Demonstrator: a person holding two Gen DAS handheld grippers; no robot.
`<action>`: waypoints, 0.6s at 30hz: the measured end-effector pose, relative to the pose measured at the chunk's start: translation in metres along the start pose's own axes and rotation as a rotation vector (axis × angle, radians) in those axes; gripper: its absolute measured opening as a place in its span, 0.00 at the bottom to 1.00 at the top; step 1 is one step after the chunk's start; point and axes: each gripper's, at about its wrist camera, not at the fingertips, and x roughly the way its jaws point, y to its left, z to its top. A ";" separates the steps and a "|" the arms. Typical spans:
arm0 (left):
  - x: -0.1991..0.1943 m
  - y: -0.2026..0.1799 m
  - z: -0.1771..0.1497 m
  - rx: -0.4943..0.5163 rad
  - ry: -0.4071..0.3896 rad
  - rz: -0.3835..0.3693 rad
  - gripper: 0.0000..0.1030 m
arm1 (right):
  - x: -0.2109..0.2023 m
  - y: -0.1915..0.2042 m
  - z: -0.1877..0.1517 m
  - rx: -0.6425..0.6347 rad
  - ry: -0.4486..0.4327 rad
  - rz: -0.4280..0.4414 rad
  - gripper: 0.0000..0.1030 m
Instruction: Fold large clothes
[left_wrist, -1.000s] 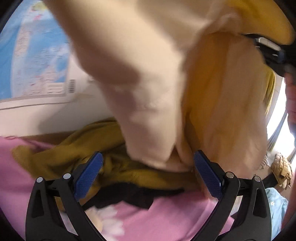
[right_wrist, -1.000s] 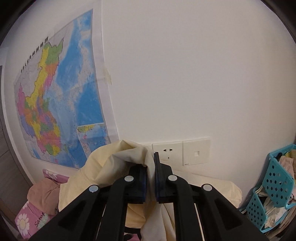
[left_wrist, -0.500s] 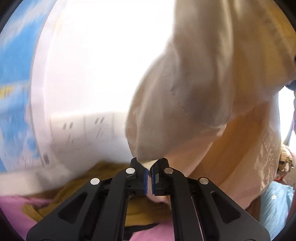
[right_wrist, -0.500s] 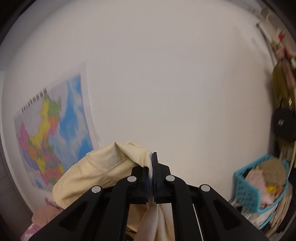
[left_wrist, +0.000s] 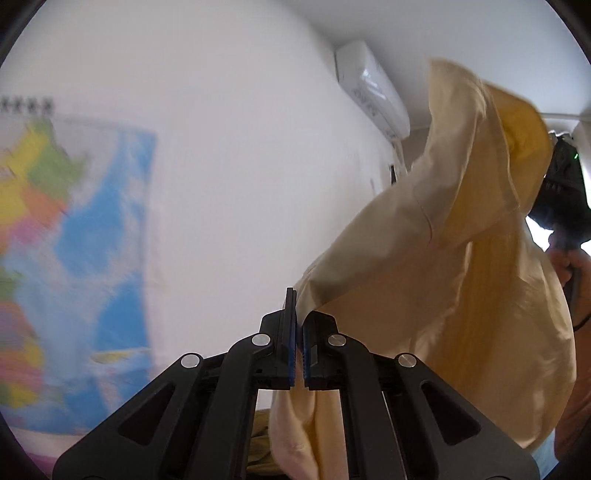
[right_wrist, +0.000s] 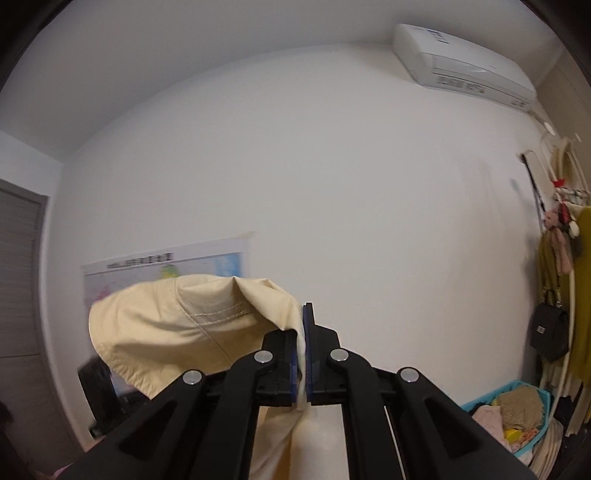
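Observation:
A large cream-yellow garment (left_wrist: 461, 280) hangs in the air between my two grippers. My left gripper (left_wrist: 298, 325) is shut on a corner of it, and the cloth rises to the upper right and drapes down on the right. My right gripper (right_wrist: 303, 343) is shut on another edge of the garment (right_wrist: 177, 332), which bulges to the left with a stitched seam showing. The right gripper (left_wrist: 561, 184) also shows in the left wrist view, at the far right behind the cloth. Both grippers are raised and point at the white wall.
A map poster (left_wrist: 70, 266) hangs on the wall at left. An air conditioner (right_wrist: 461, 62) is mounted high on the wall. Hanging clothes and a black bag (right_wrist: 550, 332) are at right, above a blue basket (right_wrist: 517, 410) of laundry. A mustard garment (left_wrist: 262, 439) lies below.
My left gripper has shut on the garment's corner and lifted it. Both grippers have tilted and risen, so the views now face the upper wall instead of the bed.

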 end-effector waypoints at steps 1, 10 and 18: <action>-0.024 0.001 0.008 0.006 -0.009 0.026 0.03 | -0.005 0.006 0.000 -0.001 0.004 0.030 0.03; -0.208 -0.010 0.041 0.106 0.012 0.308 0.03 | -0.020 0.075 -0.036 -0.010 0.126 0.351 0.03; -0.269 -0.017 0.034 0.158 0.092 0.508 0.03 | 0.046 0.090 -0.090 0.078 0.241 0.587 0.03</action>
